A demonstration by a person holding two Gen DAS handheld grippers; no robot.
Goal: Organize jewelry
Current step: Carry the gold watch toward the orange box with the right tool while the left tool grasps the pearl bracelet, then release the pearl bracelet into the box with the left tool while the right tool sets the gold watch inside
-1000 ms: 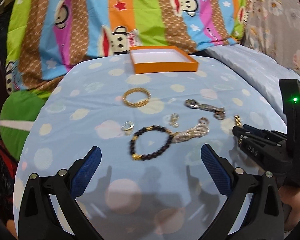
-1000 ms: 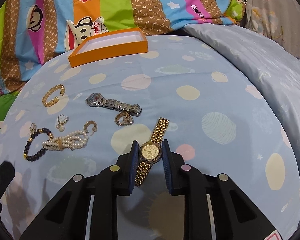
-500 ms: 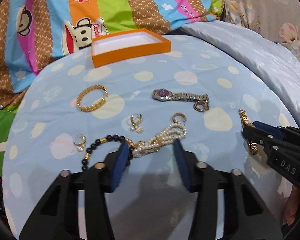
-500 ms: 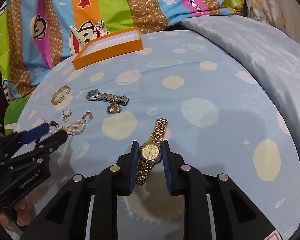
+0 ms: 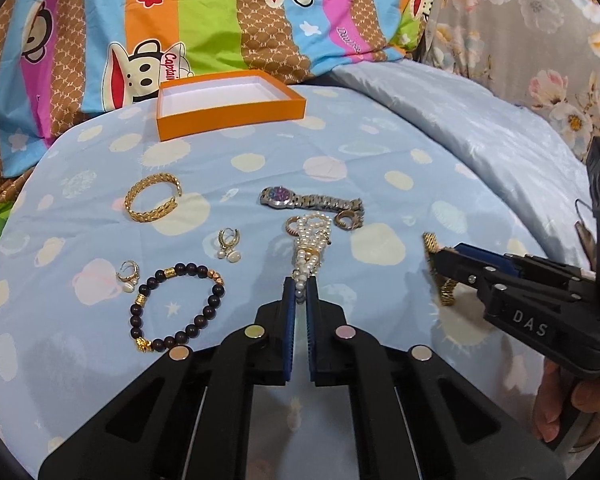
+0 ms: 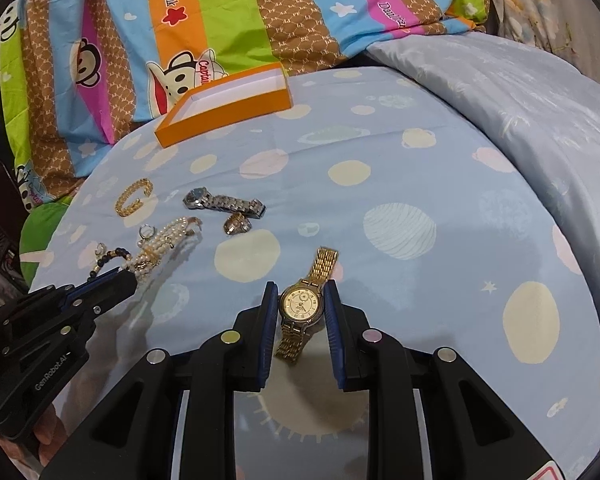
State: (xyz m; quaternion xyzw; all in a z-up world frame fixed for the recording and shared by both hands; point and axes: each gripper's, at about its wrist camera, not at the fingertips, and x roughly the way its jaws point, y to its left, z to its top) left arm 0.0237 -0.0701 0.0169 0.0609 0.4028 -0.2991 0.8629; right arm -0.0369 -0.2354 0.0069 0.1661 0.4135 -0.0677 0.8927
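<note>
Jewelry lies on a dotted sheet (image 5: 380, 140) before an orange box (image 5: 228, 114). Left gripper (image 5: 300, 294) pinches the pearl bracelet (image 5: 310, 246); right gripper (image 6: 300, 304) clamps the gold watch (image 6: 302, 304).

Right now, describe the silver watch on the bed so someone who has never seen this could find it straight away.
Start at the orange box at the far edge of the blue spotted bedspread, then come toward the camera to the scattered jewelry. The silver watch lies flat just beyond the pearl bracelet. It alone has a purple-blue dial and a silver metal band; the other watch is gold.
</note>
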